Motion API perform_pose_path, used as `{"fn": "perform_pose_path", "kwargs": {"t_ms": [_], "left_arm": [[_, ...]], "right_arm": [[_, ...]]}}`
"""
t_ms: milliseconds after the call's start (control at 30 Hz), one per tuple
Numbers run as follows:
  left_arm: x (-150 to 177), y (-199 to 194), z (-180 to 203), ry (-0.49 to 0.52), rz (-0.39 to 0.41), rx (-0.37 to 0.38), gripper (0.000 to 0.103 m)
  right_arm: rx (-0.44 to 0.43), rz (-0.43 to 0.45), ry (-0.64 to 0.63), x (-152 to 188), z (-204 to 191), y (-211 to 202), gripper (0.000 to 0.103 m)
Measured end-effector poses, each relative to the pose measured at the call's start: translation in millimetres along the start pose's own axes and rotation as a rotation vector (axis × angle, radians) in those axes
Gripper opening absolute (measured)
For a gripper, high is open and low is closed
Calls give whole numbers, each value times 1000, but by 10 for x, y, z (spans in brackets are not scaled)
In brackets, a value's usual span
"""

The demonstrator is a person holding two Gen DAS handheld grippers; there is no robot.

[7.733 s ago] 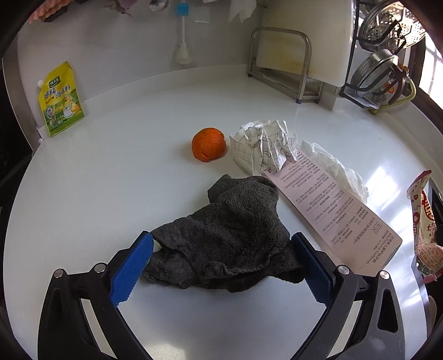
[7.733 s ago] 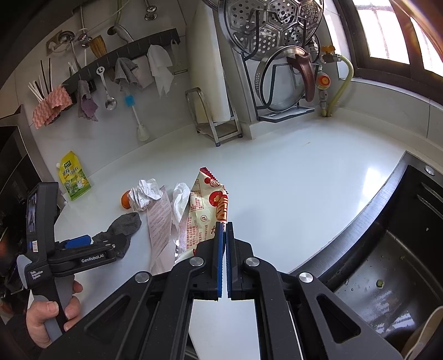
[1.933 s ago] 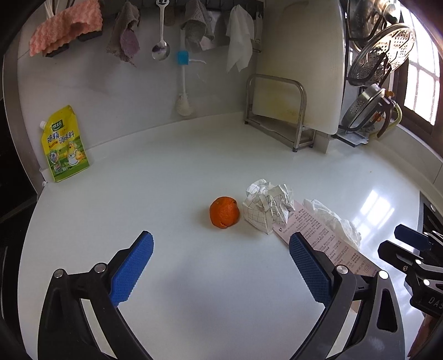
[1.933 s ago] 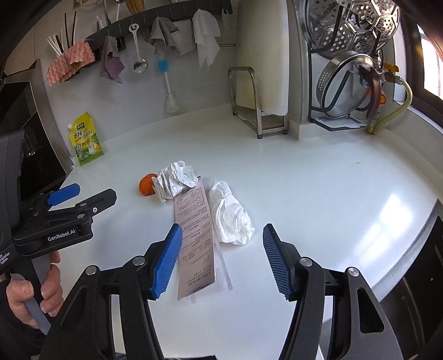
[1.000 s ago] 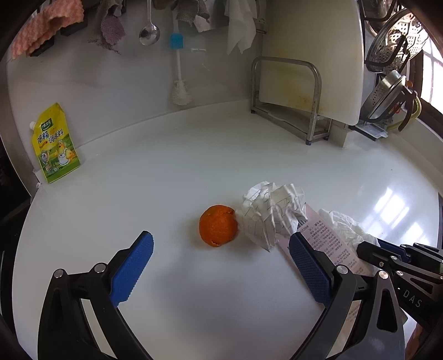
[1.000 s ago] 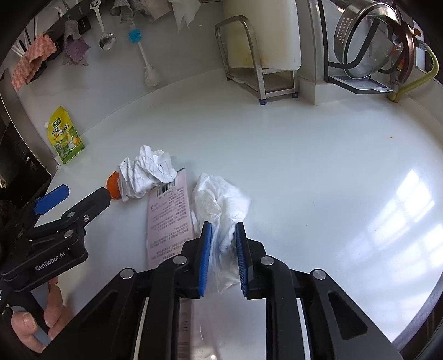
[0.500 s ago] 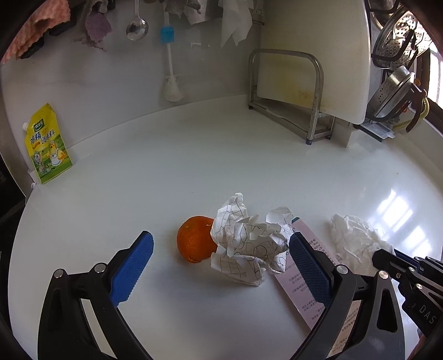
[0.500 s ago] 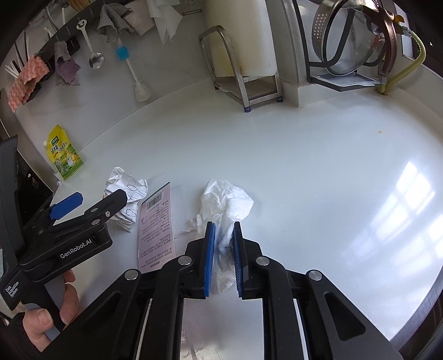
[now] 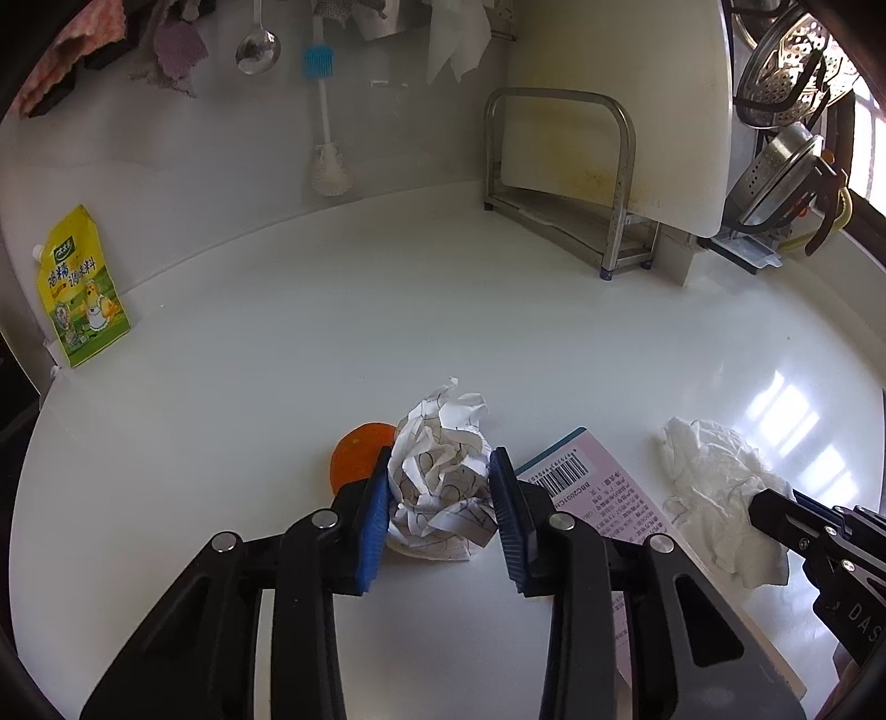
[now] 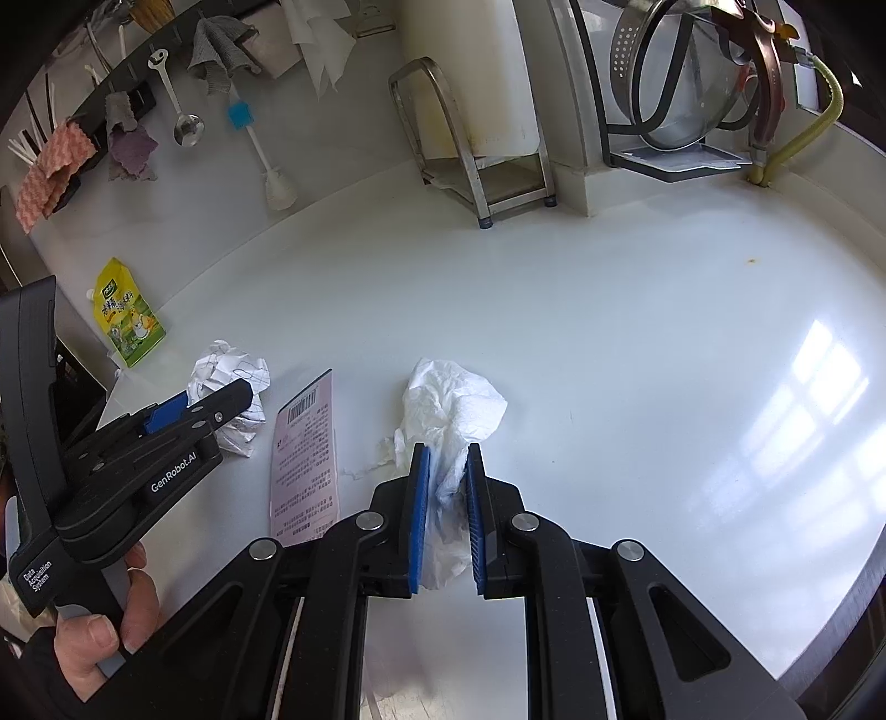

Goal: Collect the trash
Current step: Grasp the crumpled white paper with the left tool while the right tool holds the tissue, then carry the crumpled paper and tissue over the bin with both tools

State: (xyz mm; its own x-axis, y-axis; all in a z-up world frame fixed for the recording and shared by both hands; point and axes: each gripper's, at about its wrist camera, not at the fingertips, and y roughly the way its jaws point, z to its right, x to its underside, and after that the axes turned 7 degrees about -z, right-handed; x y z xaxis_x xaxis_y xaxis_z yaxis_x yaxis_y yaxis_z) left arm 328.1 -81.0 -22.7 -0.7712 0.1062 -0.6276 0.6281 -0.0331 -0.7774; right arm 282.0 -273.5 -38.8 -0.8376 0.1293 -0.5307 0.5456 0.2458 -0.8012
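White and glossy, the surface (image 9: 288, 387) is bounded by a pale wall from which a ladle (image 9: 256, 50), a brush (image 9: 326, 111) and cloths are hung. A cutting board (image 9: 614, 105) is propped in a metal rack (image 9: 559, 166) at the back, with pot lids stacked in a holder (image 10: 686, 94) to its right. A yellow pouch (image 9: 80, 288) is leaned against the wall on the far left.

Near the front, a pink printed leaflet (image 10: 307, 454) is laid flat on the surface, between the two pieces of trash being gripped. The left gripper (image 9: 440, 515) is closed around a crumpled ball of paper (image 9: 437, 482), its blue fingers (image 9: 376, 515) pressed to both sides of the ball. An orange (image 9: 357, 457) is seen just behind the left finger, touching the ball. The right gripper (image 10: 447, 498) is clamped on a crumpled white tissue (image 10: 451, 410), with only a narrow gap left between its fingers (image 10: 418, 509), which is filled by the tissue; the rest of the tissue is spread ahead of the tips. Whether either piece is lifted off the surface cannot be told.
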Motion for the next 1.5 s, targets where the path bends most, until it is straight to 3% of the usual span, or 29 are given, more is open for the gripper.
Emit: {"fn": "perform_pose_path", "kwargs": {"t_ms": [367, 633, 1033, 1500], "left_arm": [[47, -560, -197, -7, 133, -7, 32], [465, -929, -440, -12, 119, 3, 32], [1311, -1433, -305, 41, 81, 58, 32], [2316, -1939, -48, 118, 85, 90, 33]], "right_arm": [[6, 47, -18, 40, -37, -142, 13], [69, 125, -36, 262, -95, -496, 13], [130, 195, 50, 1299, -113, -1295, 13], [214, 222, 43, 2611, -573, -1860, 13]]}}
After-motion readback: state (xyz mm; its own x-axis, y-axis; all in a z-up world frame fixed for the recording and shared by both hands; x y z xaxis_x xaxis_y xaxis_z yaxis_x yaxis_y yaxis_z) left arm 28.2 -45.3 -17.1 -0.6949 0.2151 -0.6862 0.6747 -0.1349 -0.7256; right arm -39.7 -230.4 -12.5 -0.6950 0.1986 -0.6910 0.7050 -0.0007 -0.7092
